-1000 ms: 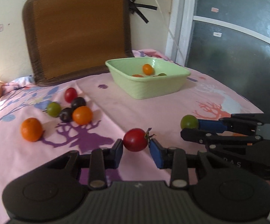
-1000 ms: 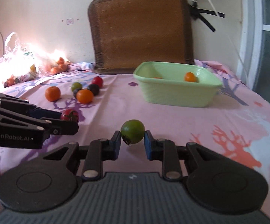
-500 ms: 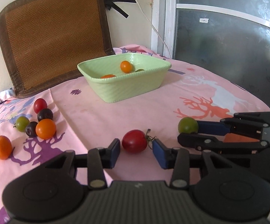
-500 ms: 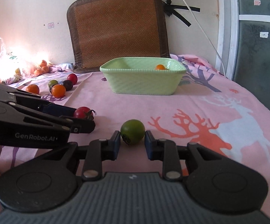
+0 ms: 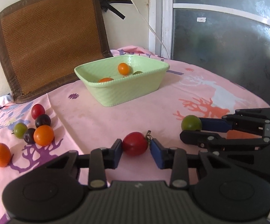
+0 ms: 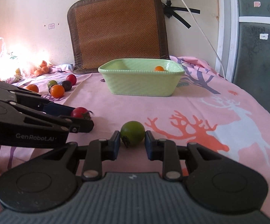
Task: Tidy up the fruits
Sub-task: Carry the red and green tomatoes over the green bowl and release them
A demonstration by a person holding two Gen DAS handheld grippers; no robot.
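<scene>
Your left gripper (image 5: 136,152) is closing on the red tomato (image 5: 135,143); the right gripper (image 6: 132,142) clamps the green tomato (image 6: 132,133). The green basket (image 5: 127,91) lies straight ahead, nearer your left.

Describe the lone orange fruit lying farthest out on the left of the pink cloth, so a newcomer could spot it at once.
Start at the pale green square plastic basket on the pink printed cloth, then look left to the huddle of small round fruits. Past that huddle, nearer the camera, lies the dimpled orange mandarin. It lies apart, touching nothing, with rough matt skin, whereas the glossy orange tomato is smooth and sits in the huddle.
</scene>
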